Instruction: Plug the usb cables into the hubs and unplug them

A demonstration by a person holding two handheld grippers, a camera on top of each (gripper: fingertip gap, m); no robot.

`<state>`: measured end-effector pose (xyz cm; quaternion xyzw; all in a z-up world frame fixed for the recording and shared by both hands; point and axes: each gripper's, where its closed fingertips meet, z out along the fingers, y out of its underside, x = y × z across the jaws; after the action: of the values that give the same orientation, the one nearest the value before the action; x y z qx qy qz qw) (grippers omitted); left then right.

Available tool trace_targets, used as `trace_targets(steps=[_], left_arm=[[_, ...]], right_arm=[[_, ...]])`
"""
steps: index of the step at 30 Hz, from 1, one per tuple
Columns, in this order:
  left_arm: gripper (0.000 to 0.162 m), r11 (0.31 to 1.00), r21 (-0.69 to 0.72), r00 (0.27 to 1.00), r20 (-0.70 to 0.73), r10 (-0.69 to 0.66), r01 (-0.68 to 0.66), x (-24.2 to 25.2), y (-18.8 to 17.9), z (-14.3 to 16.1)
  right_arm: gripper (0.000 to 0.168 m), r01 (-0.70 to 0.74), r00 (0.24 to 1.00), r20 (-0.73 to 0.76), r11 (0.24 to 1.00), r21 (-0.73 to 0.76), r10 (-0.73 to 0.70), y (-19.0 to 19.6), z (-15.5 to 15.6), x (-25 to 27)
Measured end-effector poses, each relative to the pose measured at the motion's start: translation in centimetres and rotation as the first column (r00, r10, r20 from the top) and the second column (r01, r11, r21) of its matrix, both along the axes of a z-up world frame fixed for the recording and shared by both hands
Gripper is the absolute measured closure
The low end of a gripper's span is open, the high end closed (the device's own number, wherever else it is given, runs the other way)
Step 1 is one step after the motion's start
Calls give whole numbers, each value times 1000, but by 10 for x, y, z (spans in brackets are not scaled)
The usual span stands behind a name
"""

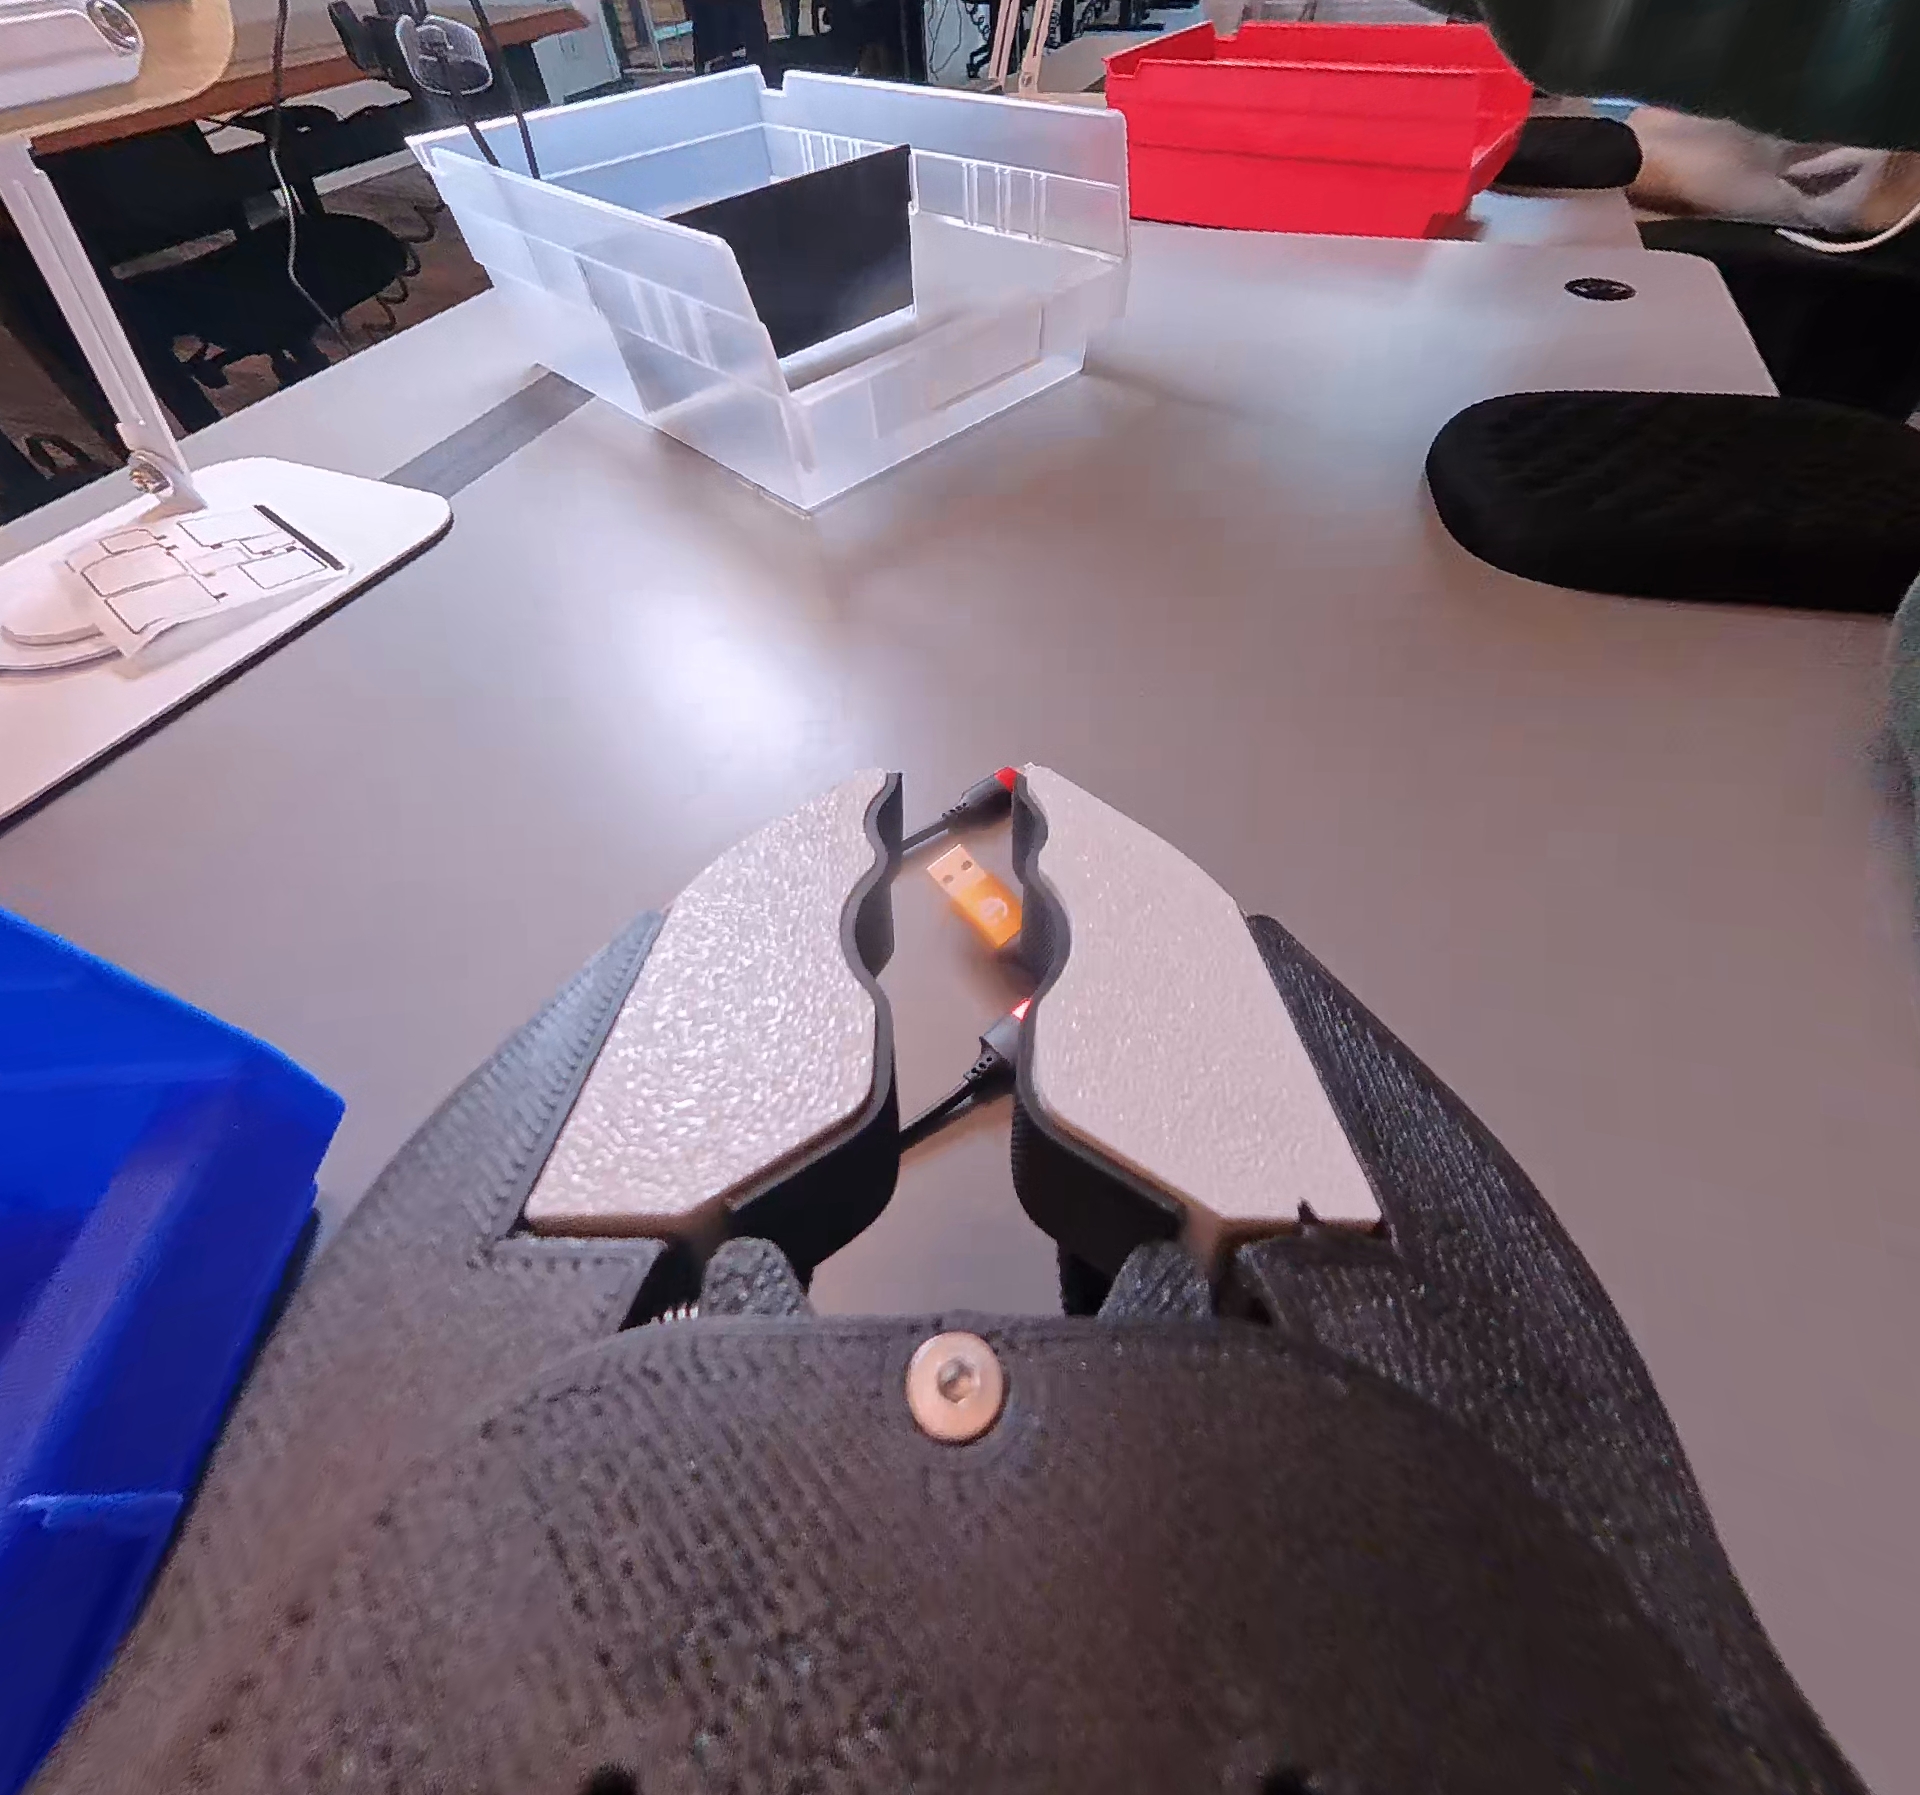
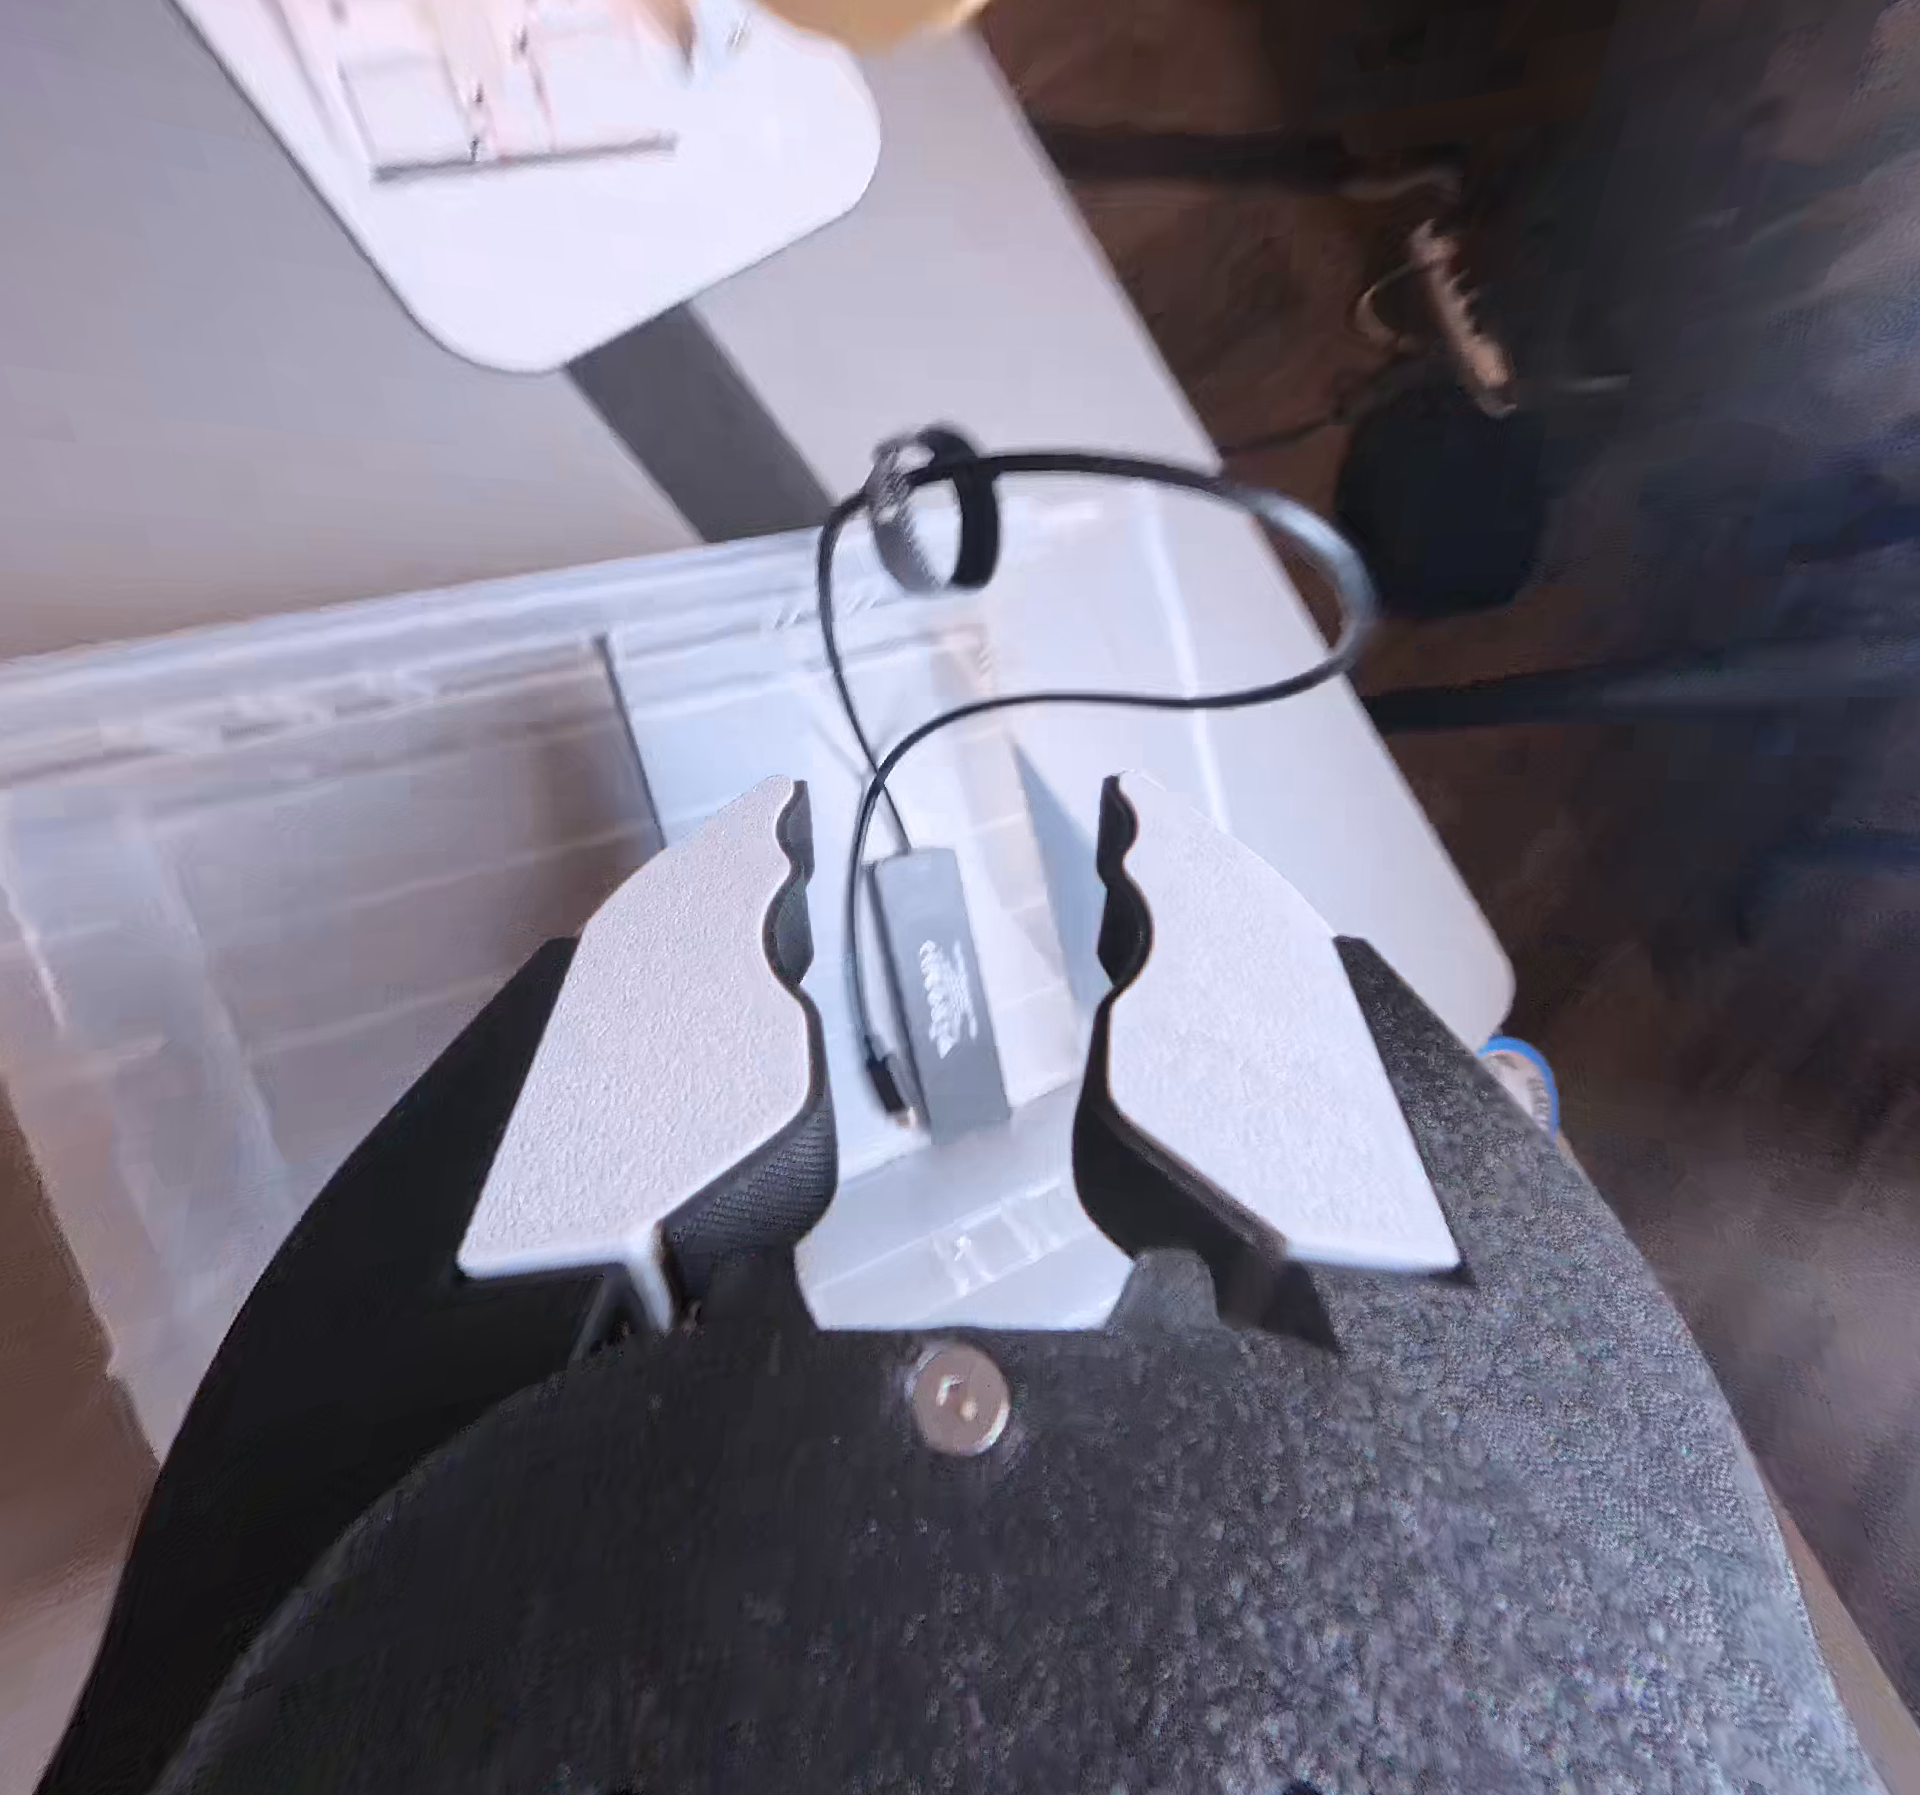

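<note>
The left gripper (image 1: 956,789) hangs low over the grey table (image 1: 1247,654), fingers slightly apart around an orange USB plug on a black cable (image 1: 971,898) without touching it. The right gripper (image 2: 954,795), fingers wide apart, hovers above a grey rectangular hub (image 2: 940,997) lying in the clear plastic bin (image 2: 312,706).

The black cable (image 1: 961,1070) passes out of sight beneath the left gripper's fingers (image 1: 1143,1018), so its run cannot be followed; the blue bin (image 1: 114,1226) is cut off by the left edge; the whole right wrist view is motion-blurred, leaving the hub's (image 2: 940,997) ports unreadable; whether the hub rests inside the clear bin (image 2: 312,706) cannot be told.
</note>
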<state>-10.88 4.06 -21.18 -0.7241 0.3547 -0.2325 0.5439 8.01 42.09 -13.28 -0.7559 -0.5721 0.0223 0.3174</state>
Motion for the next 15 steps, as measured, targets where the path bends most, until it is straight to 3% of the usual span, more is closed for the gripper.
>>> trace_targets(steps=[4, 6, 8, 11, 15], left_arm=[[143, 1000, -4, 1000, -8, 5, -5, -1, 1, -3], [142, 1000, -15, 1000, -8, 6, -6, -1, 2, -5], [142, 1000, -19, 1000, -14, 8, -8, -1, 3, -7], [142, 1000, -12, 1000, -25, 16, -17, -2, 3, -7], [143, 1000, 2, 999, -26, 21, -21, -6, 3, -4]], right_arm=[[121, 122, 951, -305, 972, 199, -57, 27, 56, -23], [123, 173, 933, -350, 959, 226, -86, 40, 62, -33], [134, 217, 942, -311, 937, 273, -128, 57, 54, -36], [167, 213, 975, -113, 948, 237, -191, 69, 15, -23], [168, 200, 977, 82, 980, -1, -199, 41, -34, 9]])
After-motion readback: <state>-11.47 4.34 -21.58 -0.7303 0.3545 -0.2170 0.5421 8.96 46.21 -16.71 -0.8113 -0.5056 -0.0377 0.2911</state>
